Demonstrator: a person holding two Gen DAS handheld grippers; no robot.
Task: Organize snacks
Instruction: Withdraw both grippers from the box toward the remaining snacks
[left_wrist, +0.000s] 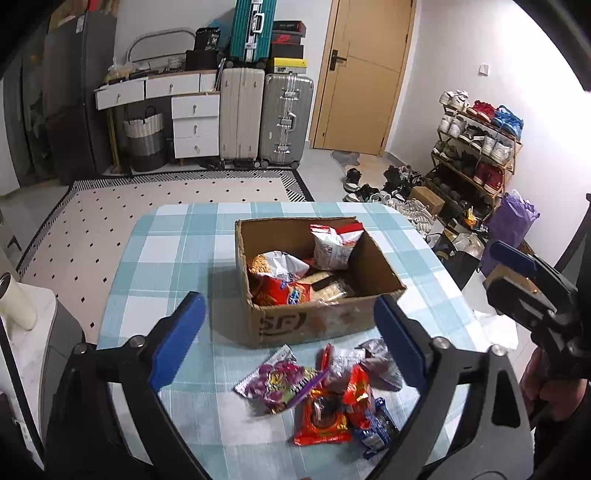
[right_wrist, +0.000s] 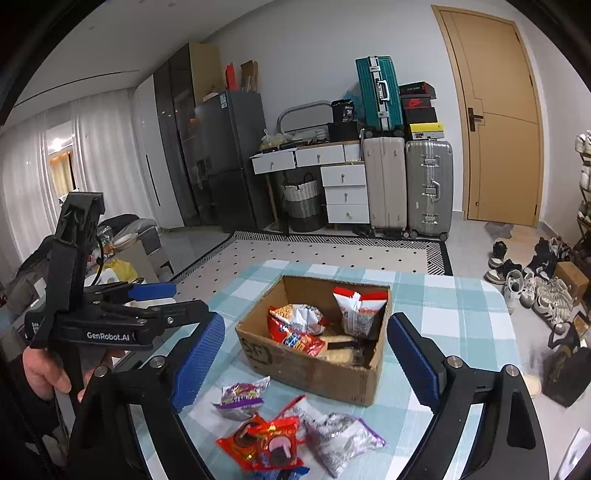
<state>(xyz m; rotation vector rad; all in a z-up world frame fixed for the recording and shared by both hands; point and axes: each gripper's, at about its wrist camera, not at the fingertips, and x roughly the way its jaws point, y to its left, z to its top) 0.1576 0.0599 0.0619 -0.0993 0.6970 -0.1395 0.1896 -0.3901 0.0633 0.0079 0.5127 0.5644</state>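
An open cardboard box (left_wrist: 325, 325) (right_wrist: 325, 373) stands on the checked table and holds several snack bags (left_wrist: 291, 277) (right_wrist: 314, 325). In front of it lies a loose pile: a purple packet (left_wrist: 273, 380) (right_wrist: 240, 398), red packets (left_wrist: 325, 417) (right_wrist: 266, 443), a silver bag (right_wrist: 340, 435) and a blue packet (left_wrist: 376, 428). My left gripper (left_wrist: 288, 343) is open and empty above the pile, also seen from the right wrist (right_wrist: 155, 299). My right gripper (right_wrist: 306, 362) is open and empty over the box front, and shows at the right edge of the left wrist view (left_wrist: 517, 266).
The table (left_wrist: 177, 258) (right_wrist: 461, 321) has a blue and white checked cloth. Beyond it are a patterned rug (left_wrist: 147, 199), suitcases (left_wrist: 266, 114), white drawers (left_wrist: 195, 125), a door (left_wrist: 362, 74) and a shoe rack (left_wrist: 476, 147) with shoes on the floor.
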